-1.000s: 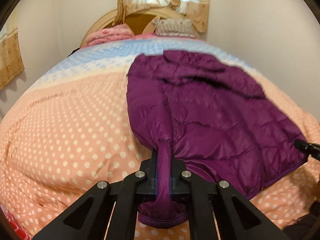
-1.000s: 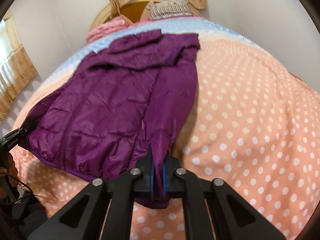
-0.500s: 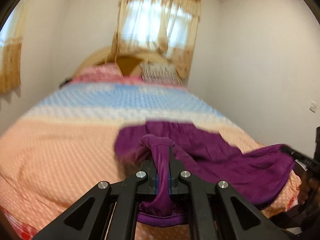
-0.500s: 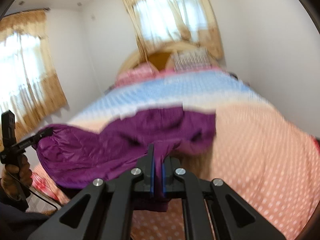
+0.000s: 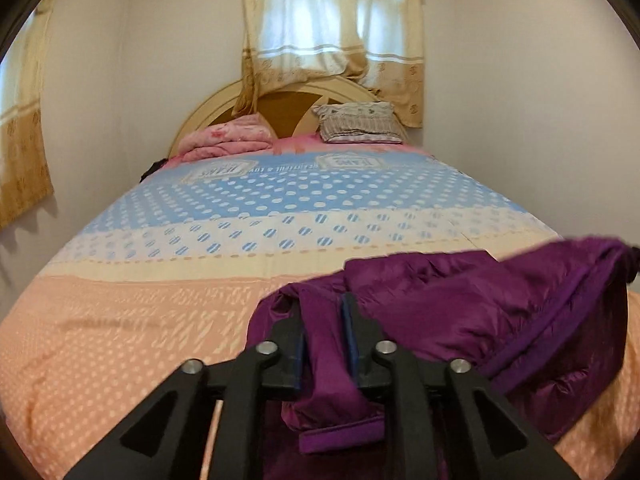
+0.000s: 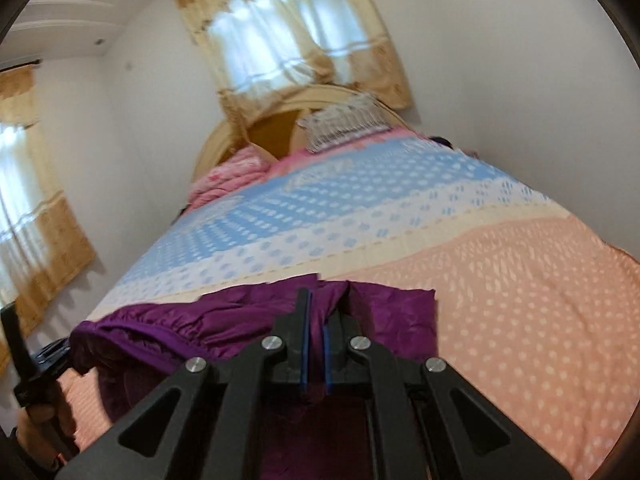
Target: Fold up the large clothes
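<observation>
A purple quilted puffer jacket [image 5: 480,304] is lifted off the near end of the bed and hangs bunched between my two grippers. My left gripper [image 5: 323,304] is shut on one corner of its hem, with fabric drooping below the fingers. In the right wrist view the jacket [image 6: 224,324] stretches to the left, and my right gripper [image 6: 316,300] is shut on its other corner. The other hand-held gripper [image 6: 36,356] shows at the left edge of that view.
The bed [image 5: 168,280] has a polka-dot cover, peach near me and blue farther off. A folded pink blanket [image 5: 228,140] and a patterned pillow [image 5: 360,122] lie by the rounded headboard [image 5: 280,100]. Curtained windows and white walls surround the bed.
Both grippers have lifted the jacket off the bed and pulled it toward the near edge. It lay spread flat a second ago and now hangs gathered between them.
</observation>
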{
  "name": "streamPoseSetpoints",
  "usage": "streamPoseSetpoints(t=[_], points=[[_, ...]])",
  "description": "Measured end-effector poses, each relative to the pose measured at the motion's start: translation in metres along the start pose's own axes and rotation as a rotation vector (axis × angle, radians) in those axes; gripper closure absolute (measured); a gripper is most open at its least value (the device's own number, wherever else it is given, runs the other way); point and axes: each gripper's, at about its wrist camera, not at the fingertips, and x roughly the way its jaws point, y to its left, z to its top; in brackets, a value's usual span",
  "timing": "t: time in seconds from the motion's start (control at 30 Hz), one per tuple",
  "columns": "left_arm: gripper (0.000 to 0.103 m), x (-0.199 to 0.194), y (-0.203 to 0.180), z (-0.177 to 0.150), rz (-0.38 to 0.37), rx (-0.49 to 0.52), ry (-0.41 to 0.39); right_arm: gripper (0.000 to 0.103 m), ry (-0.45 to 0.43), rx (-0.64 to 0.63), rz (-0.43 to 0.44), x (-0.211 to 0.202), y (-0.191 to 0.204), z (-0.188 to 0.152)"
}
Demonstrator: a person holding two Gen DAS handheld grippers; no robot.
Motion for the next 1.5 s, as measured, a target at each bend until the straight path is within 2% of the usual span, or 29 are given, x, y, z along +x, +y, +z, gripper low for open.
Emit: streamPoseSetpoints(t=[0.03, 0.1, 0.13, 0.2, 0.27, 0.4, 0.5, 0.53, 0.6, 0.67, 0.73, 0.8, 0.87, 0.93, 0.97, 1.0, 1.03, 1.13, 1.23, 1.33, 1.5], points=[[0.068, 0.004, 0.000, 0.002, 0.012, -0.013, 0.000, 0.096, 0.007, 0.001, -0.010, 0.004, -0.004, 0.000], [0.013, 0.015, 0.006, 0.010, 0.101, -0.055, -0.027, 0.096, 0.034, 0.007, -0.031, 0.025, -0.009, 0.003], [0.007, 0.018, 0.009, 0.012, 0.149, -0.068, -0.063, 0.096, 0.046, 0.014, -0.038, 0.034, -0.013, 0.004], [0.005, 0.027, 0.009, 0.015, 0.226, -0.057, -0.130, 0.096, 0.071, 0.019, -0.050, 0.053, -0.015, 0.004], [0.005, 0.044, 0.004, 0.016, 0.247, -0.024, -0.088, 0.096, 0.091, 0.016, -0.079, 0.073, -0.015, 0.005], [0.005, 0.079, -0.002, 0.011, 0.285, -0.035, -0.024, 0.096, 0.113, 0.046, -0.141, 0.099, -0.020, 0.005], [0.005, 0.105, -0.006, 0.008, 0.327, -0.032, 0.012, 0.096, 0.125, 0.070, -0.157, 0.113, -0.024, 0.007], [0.005, 0.113, -0.007, 0.005, 0.339, -0.027, 0.034, 0.093, 0.138, 0.076, -0.159, 0.116, -0.025, 0.009], [0.005, 0.122, -0.012, 0.000, 0.362, -0.021, 0.073, 0.078, 0.141, 0.089, -0.141, 0.113, -0.023, 0.012], [0.005, 0.120, -0.014, -0.005, 0.360, -0.028, 0.083, 0.035, 0.122, 0.079, -0.114, 0.105, -0.013, 0.014], [0.005, 0.115, -0.018, -0.003, 0.347, -0.039, 0.064, 0.016, 0.073, 0.023, -0.133, 0.098, 0.004, 0.016], [0.005, 0.111, -0.024, 0.001, 0.345, -0.039, 0.041, 0.016, 0.052, -0.041, -0.149, 0.096, 0.024, 0.016], [0.005, 0.114, -0.029, 0.005, 0.354, -0.040, 0.052, 0.017, 0.053, -0.099, -0.145, 0.098, 0.046, 0.012], [0.005, 0.116, -0.032, 0.008, 0.338, -0.044, 0.051, 0.025, 0.080, -0.188, -0.135, 0.108, 0.072, 0.000], [0.005, 0.117, -0.033, 0.009, 0.341, -0.041, 0.050, 0.039, 0.099, -0.242, -0.135, 0.115, 0.083, -0.008], [0.005, 0.125, -0.035, 0.008, 0.353, -0.033, 0.058, 0.045, 0.121, -0.293, -0.159, 0.126, 0.091, -0.015], [0.005, 0.130, -0.035, 0.007, 0.356, -0.029, 0.070, 0.045, 0.143, -0.308, -0.176, 0.137, 0.091, -0.020], [0.005, 0.164, -0.028, -0.004, 0.388, -0.040, 0.172, 0.046, 0.195, -0.260, -0.238, 0.164, 0.070, -0.028], [0.005, 0.183, -0.015, -0.014, 0.351, -0.111, 0.237, 0.046, 0.223, -0.193, -0.256, 0.178, 0.044, -0.034], [0.005, 0.191, -0.015, -0.018, 0.329, -0.121, 0.269, 0.046, 0.226, -0.147, -0.246, 0.178, 0.034, -0.035], [0.003, 0.198, -0.015, -0.023, 0.322, -0.125, 0.300, 0.046, 0.236, -0.153, -0.254, 0.176, 0.039, -0.039]])
